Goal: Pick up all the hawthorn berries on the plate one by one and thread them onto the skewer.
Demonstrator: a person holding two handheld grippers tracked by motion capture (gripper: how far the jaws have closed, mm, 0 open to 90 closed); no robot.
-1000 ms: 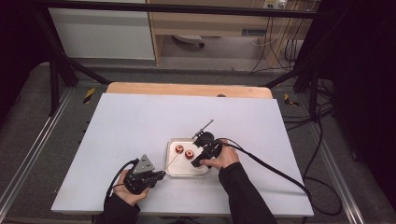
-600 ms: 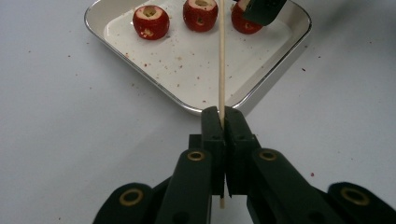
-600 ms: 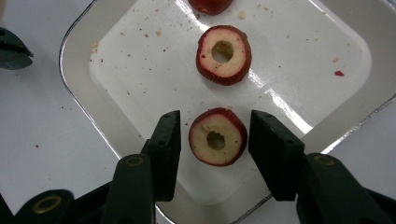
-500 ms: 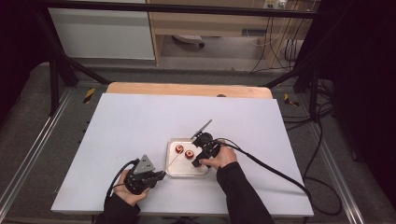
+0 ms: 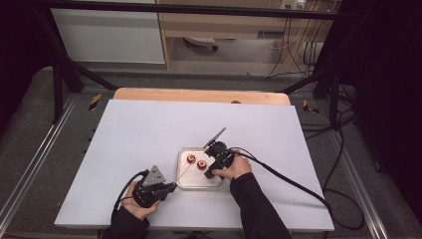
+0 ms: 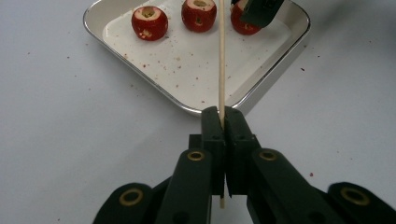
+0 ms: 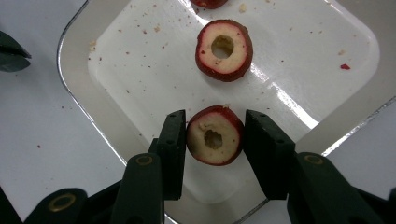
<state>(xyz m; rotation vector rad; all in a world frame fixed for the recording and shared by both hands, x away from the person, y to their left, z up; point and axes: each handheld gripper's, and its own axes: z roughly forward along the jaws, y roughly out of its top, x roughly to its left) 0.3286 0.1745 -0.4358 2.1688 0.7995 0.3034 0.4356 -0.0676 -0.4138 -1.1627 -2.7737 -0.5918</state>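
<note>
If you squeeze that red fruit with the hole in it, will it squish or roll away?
The red fruit sits between the right gripper jaws, cored and hollow, so hard squeezing could probably crack it. Crumbs on the tray suggest it flakes. Its round sides might roll if nudged.

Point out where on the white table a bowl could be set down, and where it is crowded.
Free: the white table behind and left of the small metal tray, and its right side past the black cable. Crowded: the near middle, where both hands work and the red cored fruit pieces sit in the tray.
</note>
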